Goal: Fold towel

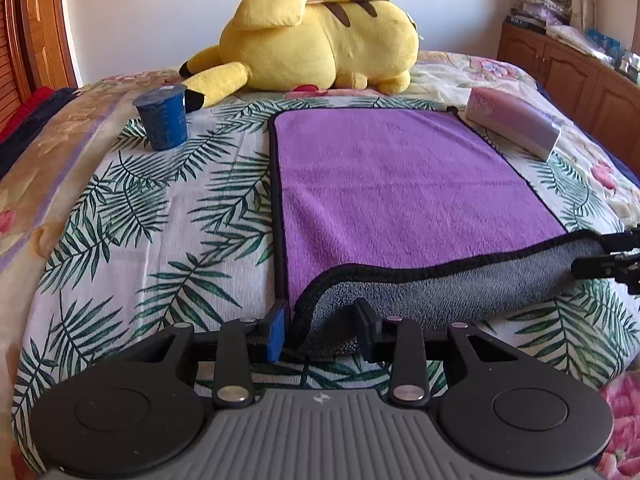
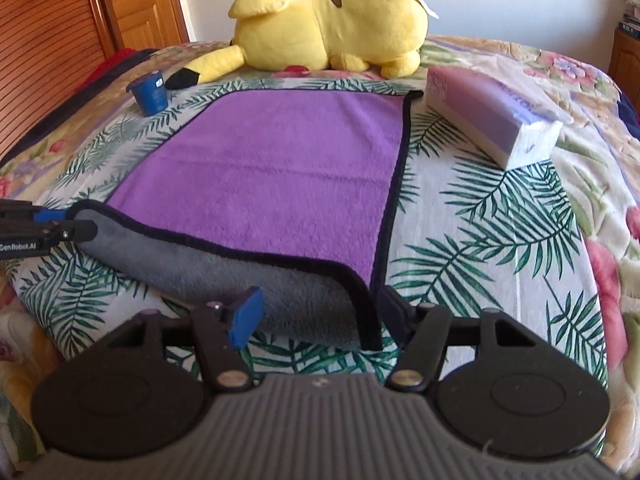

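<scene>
A purple towel (image 1: 400, 184) with black trim and a grey underside lies flat on the bed; it also shows in the right wrist view (image 2: 272, 176). Its near edge is rolled back, grey side up (image 1: 460, 292). My left gripper (image 1: 322, 326) is open with its fingers on either side of the near left corner. My right gripper (image 2: 316, 316) is open around the near right corner (image 2: 360, 312). Each gripper shows at the edge of the other view: the right one (image 1: 612, 256) and the left one (image 2: 52, 228).
A yellow plush toy (image 1: 320, 36) lies at the far side of the bed. A blue cup (image 1: 162, 116) stands left of the towel. A pink-white tissue pack (image 1: 516, 124) lies to its right. A wooden cabinet (image 1: 572, 68) stands far right.
</scene>
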### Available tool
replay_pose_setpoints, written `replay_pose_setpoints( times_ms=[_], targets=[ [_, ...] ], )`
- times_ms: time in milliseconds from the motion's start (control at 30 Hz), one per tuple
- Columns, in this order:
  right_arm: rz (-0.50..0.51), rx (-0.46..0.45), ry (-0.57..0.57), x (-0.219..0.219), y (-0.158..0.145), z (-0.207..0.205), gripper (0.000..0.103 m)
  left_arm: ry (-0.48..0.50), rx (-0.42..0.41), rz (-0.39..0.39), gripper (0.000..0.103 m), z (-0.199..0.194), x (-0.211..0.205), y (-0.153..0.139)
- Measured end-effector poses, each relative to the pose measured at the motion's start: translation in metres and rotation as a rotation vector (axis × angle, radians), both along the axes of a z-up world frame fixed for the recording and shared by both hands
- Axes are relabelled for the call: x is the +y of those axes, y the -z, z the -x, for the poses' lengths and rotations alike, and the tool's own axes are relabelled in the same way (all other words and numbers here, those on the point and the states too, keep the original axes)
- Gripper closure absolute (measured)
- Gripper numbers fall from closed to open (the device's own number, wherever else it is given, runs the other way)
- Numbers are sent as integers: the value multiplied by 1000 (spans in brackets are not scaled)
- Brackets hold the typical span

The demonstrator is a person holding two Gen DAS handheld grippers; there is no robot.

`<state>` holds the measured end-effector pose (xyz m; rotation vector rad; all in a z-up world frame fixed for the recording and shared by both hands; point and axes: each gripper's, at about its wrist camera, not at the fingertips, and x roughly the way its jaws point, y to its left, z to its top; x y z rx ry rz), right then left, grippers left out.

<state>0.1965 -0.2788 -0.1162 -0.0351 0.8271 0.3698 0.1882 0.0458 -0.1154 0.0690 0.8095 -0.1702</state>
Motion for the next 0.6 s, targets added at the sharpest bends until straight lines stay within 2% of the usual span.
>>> replay_pose_setpoints(
  times_ms=[133, 267, 433, 467, 600],
  targets=[
    [-3, 4, -8, 1, 1, 2, 43, 2, -2, -7, 89, 1, -1, 2],
    [8, 7, -10, 1, 0, 2, 55, 3, -5, -6, 91, 2, -1, 2],
    [21, 23, -14, 0, 2, -1, 74, 16, -9, -1, 103, 4, -3, 1],
    [24, 25, -18, 0, 2, -1, 79, 20, -11, -1, 103, 4, -4, 1],
    [27, 24, -37, 1, 2, -1, 86, 33, -28, -7, 103, 6, -7, -2]
  ],
)
